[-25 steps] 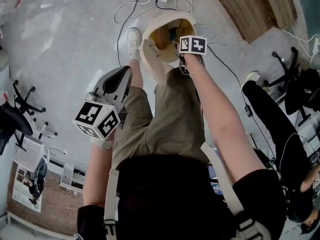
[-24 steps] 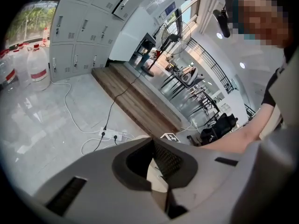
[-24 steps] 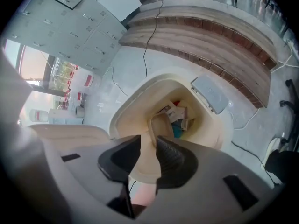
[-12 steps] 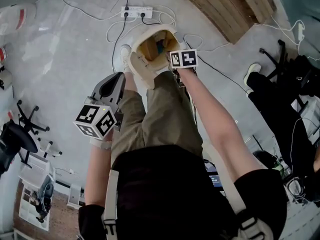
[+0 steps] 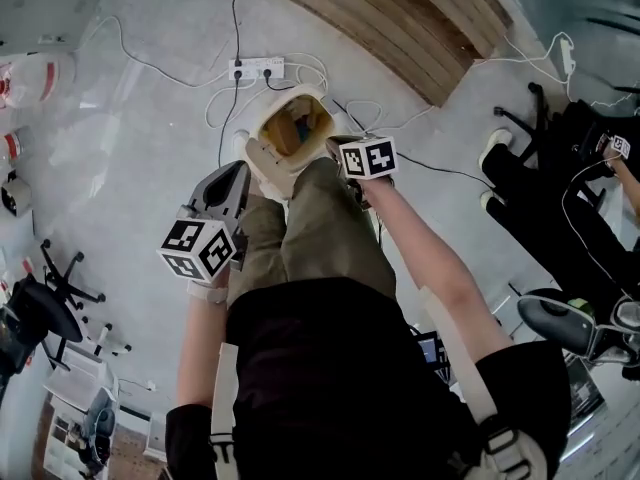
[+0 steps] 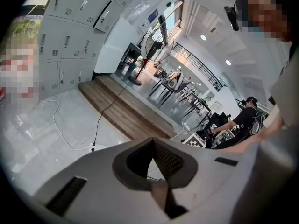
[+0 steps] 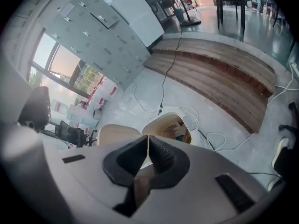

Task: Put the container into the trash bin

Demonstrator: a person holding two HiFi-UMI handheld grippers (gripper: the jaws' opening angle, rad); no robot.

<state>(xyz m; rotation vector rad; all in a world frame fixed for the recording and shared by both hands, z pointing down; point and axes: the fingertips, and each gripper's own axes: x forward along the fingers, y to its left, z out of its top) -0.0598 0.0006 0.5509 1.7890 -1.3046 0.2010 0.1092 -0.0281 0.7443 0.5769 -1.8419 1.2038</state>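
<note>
Trash bin (image 5: 260, 128) is seen on the grey floor (image 5: 140, 128) below a standing person, with its cream lid (image 5: 268, 166) swung open. Among the things inside, a blue-and-white item (image 7: 180, 130) is glimpsed. It is judged to be the container, though it is too small to be told for sure. The left hand-held gripper (image 6: 152, 143) is closed with nothing between its jaws. The right hand-held gripper (image 7: 148, 141) is likewise closed and empty, held above the bin's opening. The drop is judged done, so the step in hand is clearing away. Both tools are best lifted straight up, well off the rim and the open lid. The power strip (image 5: 258, 69) and its cables beside the bin are best avoided, so that nothing is tipped.
</note>
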